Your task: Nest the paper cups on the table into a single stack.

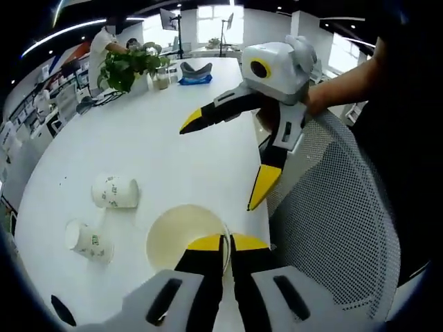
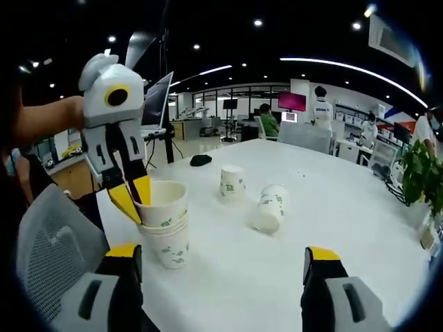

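Note:
My left gripper (image 1: 227, 242) is shut on the rim of the top paper cup (image 1: 183, 236), whose open mouth faces the left gripper view. In the right gripper view this cup sits nested in a short cup stack (image 2: 166, 232) near the table's edge, with the left gripper (image 2: 138, 197) pinching its rim from above. Two loose white cups with green print are farther out on the white table (image 2: 332, 228). One stands (image 2: 232, 183) (image 1: 115, 191); the other lies on its side (image 2: 271, 206) (image 1: 88, 240). My right gripper (image 2: 223, 254) (image 1: 225, 160) is wide open, holds nothing, and hovers beside the stack.
A grey mesh chair (image 1: 339, 207) (image 2: 55, 235) stands against the table edge by the stack. A potted plant (image 1: 128, 66) (image 2: 422, 173), a blue item (image 1: 196, 75) and a small black object (image 2: 201, 160) sit at the table's far parts. People stand and sit in the office behind.

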